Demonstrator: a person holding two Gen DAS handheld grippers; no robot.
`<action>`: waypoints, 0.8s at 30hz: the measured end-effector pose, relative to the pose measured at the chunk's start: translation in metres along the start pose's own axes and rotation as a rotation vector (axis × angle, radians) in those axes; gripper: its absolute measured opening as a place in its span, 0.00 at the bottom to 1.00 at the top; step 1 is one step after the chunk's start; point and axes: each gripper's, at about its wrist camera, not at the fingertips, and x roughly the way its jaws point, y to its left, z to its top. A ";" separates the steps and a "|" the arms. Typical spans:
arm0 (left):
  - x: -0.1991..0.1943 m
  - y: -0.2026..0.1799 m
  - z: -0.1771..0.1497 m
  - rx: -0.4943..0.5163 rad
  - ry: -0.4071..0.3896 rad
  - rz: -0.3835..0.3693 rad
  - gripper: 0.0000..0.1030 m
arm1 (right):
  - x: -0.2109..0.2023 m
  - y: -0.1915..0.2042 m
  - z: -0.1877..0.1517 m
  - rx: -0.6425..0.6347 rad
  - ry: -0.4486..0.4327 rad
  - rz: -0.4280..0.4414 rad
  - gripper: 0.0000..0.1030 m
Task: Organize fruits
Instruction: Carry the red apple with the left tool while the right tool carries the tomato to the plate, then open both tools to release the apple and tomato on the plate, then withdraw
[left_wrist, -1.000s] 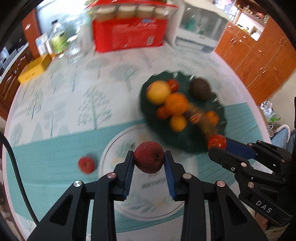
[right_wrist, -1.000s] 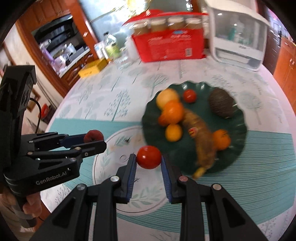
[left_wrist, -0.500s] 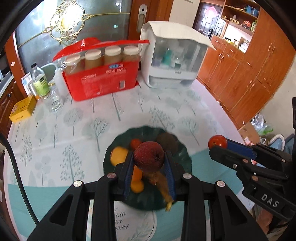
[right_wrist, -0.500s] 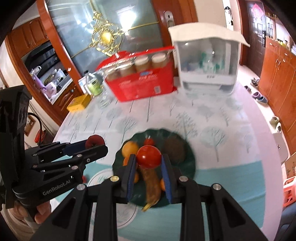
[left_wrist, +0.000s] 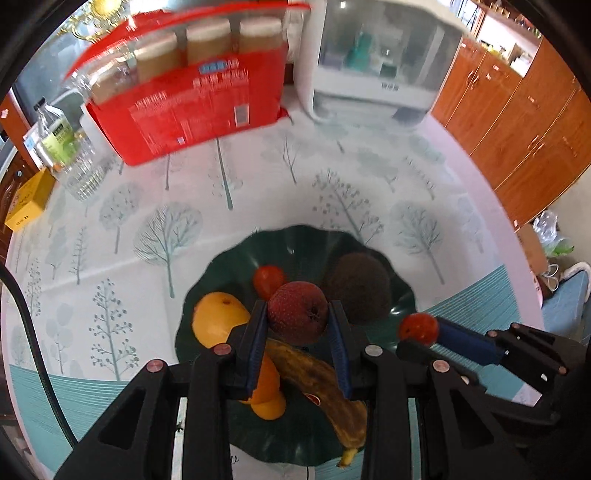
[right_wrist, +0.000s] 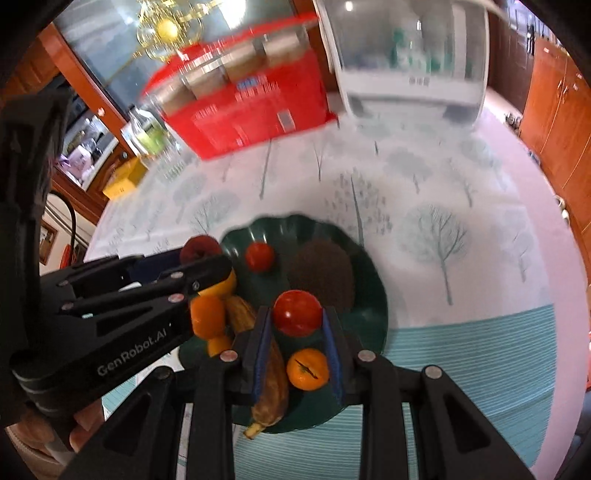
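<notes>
My left gripper (left_wrist: 297, 317) is shut on a dark red bumpy fruit (left_wrist: 297, 316) and holds it over the dark green plate (left_wrist: 295, 240). My right gripper (right_wrist: 297, 318) is shut on a red tomato (right_wrist: 297, 313) over the same plate (right_wrist: 373, 291); it also shows at the right of the left wrist view (left_wrist: 419, 328). The plate holds a small tomato (left_wrist: 269, 280), a brown round fruit (left_wrist: 360, 286), a yellow-orange fruit (left_wrist: 218, 317), oranges (right_wrist: 307, 369) and a brown banana (left_wrist: 325, 384). The left gripper (right_wrist: 201, 253) shows in the right wrist view.
A red box of jars (left_wrist: 192, 99) and a white appliance (left_wrist: 373, 59) stand at the table's back. A bottle (left_wrist: 59, 140) and a yellow box (left_wrist: 26, 203) are at the far left. Wooden cabinets (left_wrist: 524, 122) stand at the right. A teal placemat (right_wrist: 472, 354) lies under the plate's near edge.
Both grippers have dropped down and forward towards the green plate, each still holding its fruit. The plate and the red box now look larger and nearer.
</notes>
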 end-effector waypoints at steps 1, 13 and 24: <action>0.006 0.000 0.000 0.001 0.010 0.004 0.30 | 0.006 -0.002 -0.001 0.000 0.013 -0.002 0.27; 0.040 0.004 0.001 0.020 0.070 0.045 0.40 | 0.046 -0.005 -0.005 -0.022 0.107 -0.024 0.29; 0.024 0.005 -0.004 0.046 0.026 0.076 0.73 | 0.039 -0.015 -0.005 0.023 0.090 -0.034 0.41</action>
